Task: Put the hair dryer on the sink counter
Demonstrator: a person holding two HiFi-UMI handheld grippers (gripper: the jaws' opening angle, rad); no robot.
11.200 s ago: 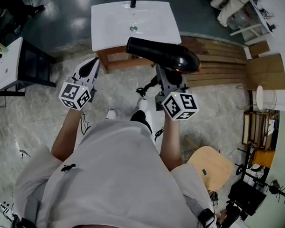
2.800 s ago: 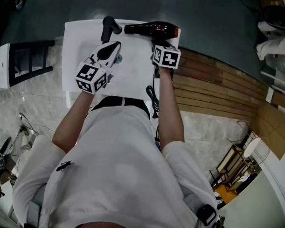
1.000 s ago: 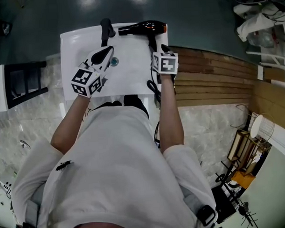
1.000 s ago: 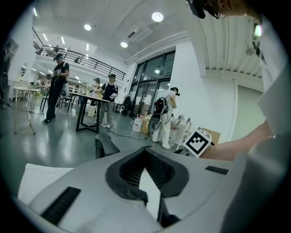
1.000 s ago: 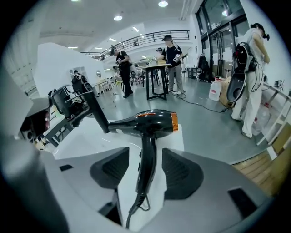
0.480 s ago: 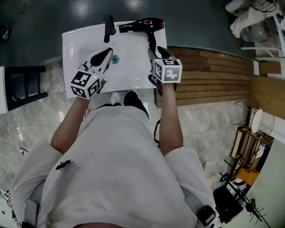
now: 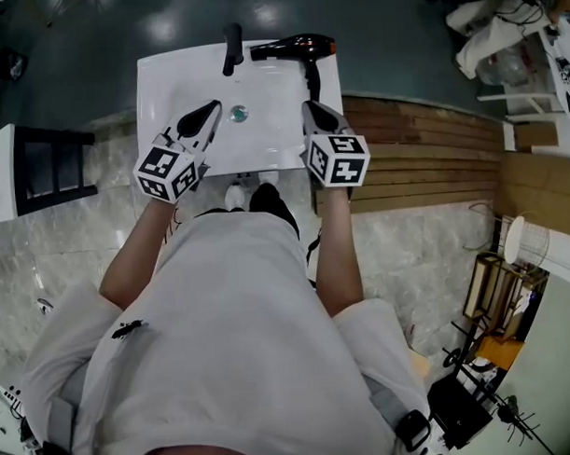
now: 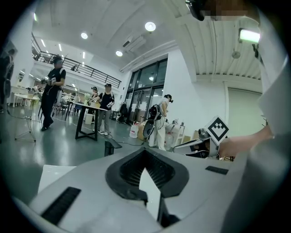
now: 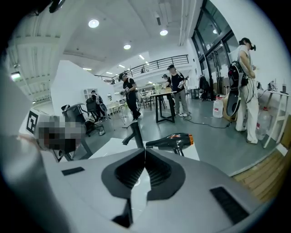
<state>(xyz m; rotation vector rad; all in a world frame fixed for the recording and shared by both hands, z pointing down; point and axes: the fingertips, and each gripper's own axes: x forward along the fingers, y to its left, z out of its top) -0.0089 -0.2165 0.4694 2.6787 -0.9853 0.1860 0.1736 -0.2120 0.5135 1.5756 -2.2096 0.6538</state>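
The black hair dryer (image 7: 293,49) (image 9: 175,140) with an orange end lies on the back right of the white sink counter (image 7: 168,77) (image 9: 107,148), beside the black faucet (image 7: 232,46) (image 9: 135,132). My right gripper (image 7: 310,108) (image 9: 145,149) hovers over the counter's front right, clear of the dryer. Its jaws have just been closing and are now shut with nothing between them. My left gripper (image 7: 210,109) (image 8: 145,150) is shut and empty over the basin's front left, near the drain (image 7: 239,112).
A slatted wooden platform (image 7: 422,142) lies on the floor to the right of the sink. A black rack (image 7: 50,169) stands to its left. Several people and a table (image 9: 166,98) are far off across the hall.
Both grippers have drawn back from the sink's rear toward the person. The right gripper left the dryer's handle and its jaws closed. The dryer stays on the counter.
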